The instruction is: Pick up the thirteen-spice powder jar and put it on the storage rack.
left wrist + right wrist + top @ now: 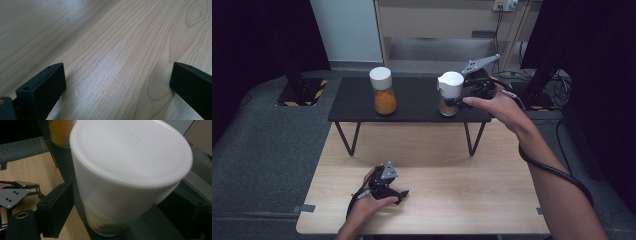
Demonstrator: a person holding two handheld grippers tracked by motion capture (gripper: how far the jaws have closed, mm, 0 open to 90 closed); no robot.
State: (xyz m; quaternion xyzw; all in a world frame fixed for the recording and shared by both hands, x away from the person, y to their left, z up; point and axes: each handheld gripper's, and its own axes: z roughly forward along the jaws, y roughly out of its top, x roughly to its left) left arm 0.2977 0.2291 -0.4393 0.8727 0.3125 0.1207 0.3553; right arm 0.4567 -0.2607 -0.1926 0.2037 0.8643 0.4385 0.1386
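A jar with a white lid (450,93), holding a brownish filling, is seen standing upright near the right end of a black raised shelf (412,107), close to its front edge. The shelf stands on thin legs across the far side of the wooden tabletop (437,200). The right hand-held gripper (460,98) is held level at this jar from the right, a jaw on either side of it. In the right gripper view the jar (125,182) is framed by the two black jaws, which are spread and not pressed against it; a narrow gap can be made out on each side.

A second jar, filled with orange powder (383,91), is set upright left of the shelf's middle, well apart from the first.

The left hand-held gripper (399,195) is rested on the tabletop near its front edge, left of centre. Its jaws are spread wide over bare wood, with nothing between them.
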